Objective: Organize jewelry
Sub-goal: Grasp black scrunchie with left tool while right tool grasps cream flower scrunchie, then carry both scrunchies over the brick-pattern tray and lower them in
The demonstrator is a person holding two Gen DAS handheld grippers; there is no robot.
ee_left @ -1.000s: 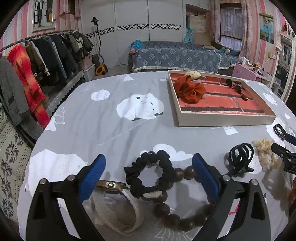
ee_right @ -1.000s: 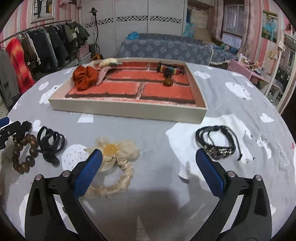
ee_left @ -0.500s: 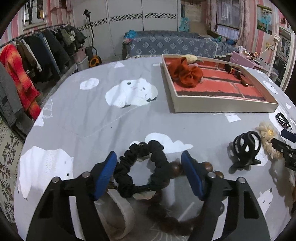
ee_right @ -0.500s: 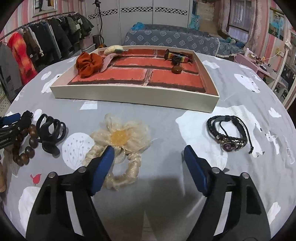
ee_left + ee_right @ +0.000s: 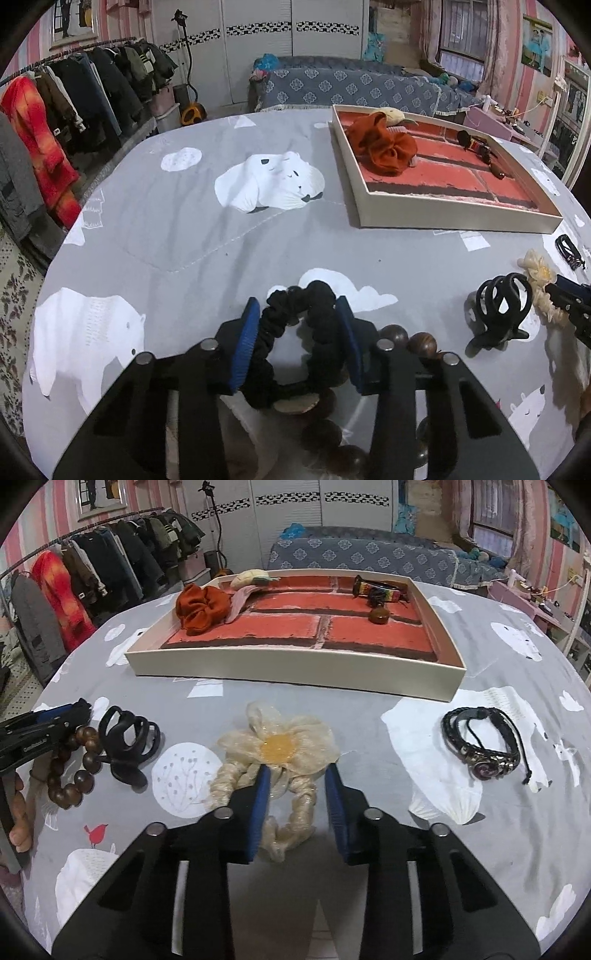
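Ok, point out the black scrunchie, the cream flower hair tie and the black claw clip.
black scrunchie (image 5: 320, 295): left wrist view, on its far ruffled loop.
cream flower hair tie (image 5: 277, 746): right wrist view, on the amber centre of the flower.
black claw clip (image 5: 129, 735): right wrist view, on its curved prongs.

Tray (image 5: 295, 672): cream walls, red brick-print floor. Inside it: rust-orange scrunchie (image 5: 201, 607). Before it: cream organza flower hair tie (image 5: 284, 744), black claw clip (image 5: 129, 740).

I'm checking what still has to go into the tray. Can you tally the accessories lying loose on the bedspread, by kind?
Hair ties: 2, a black scrunchie and a cream flower tie
Hair claws: 1, black claw clip
Bracelets: 2, wooden bead bracelet and black cord bracelet
Total: 5
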